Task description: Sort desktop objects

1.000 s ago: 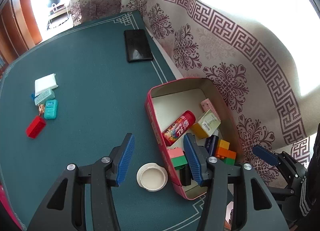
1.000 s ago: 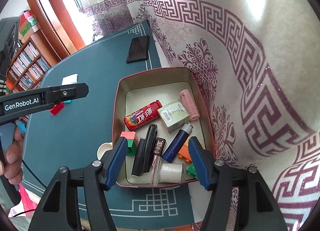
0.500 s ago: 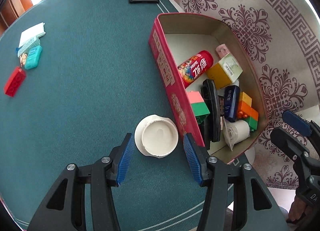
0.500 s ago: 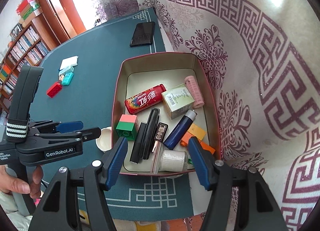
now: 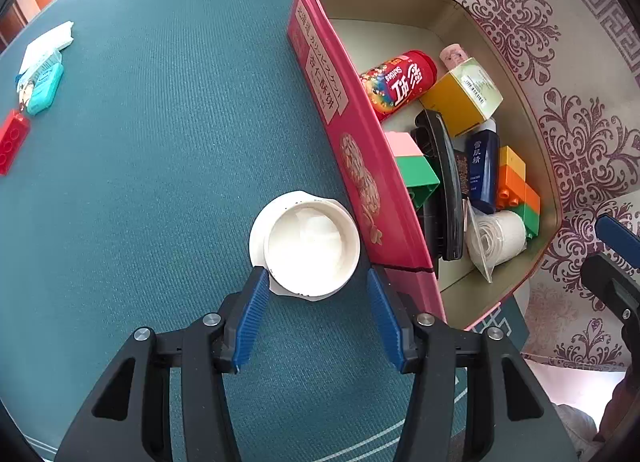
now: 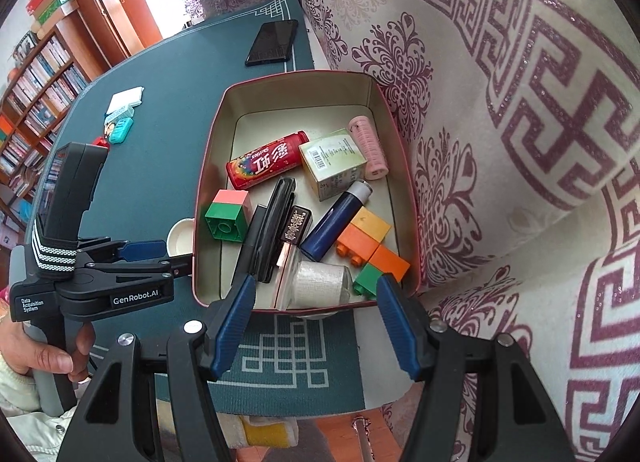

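A small white round cup (image 5: 306,248) stands on the green table mat, touching the outer wall of the red tin box (image 5: 360,150). My left gripper (image 5: 316,282) is open, its blue fingers on either side of the cup's near edge, not closed on it. The cup also shows in the right wrist view (image 6: 181,238), partly hidden by the box wall. The box (image 6: 202,198) holds a red Skittles tube (image 6: 266,160), building blocks, a blue bottle and other small items. My right gripper (image 6: 316,302) is open and empty, hovering at the box's near end.
A red block (image 5: 12,140), a teal case (image 5: 44,88) and a white packet (image 5: 46,44) lie at the table's far left. A black phone (image 6: 272,42) lies beyond the box. A patterned curtain hangs right of the table edge.
My left gripper has come down and forward over the table until its open fingers flank the white cup. The right gripper has drifted slightly; the box contents are unchanged.
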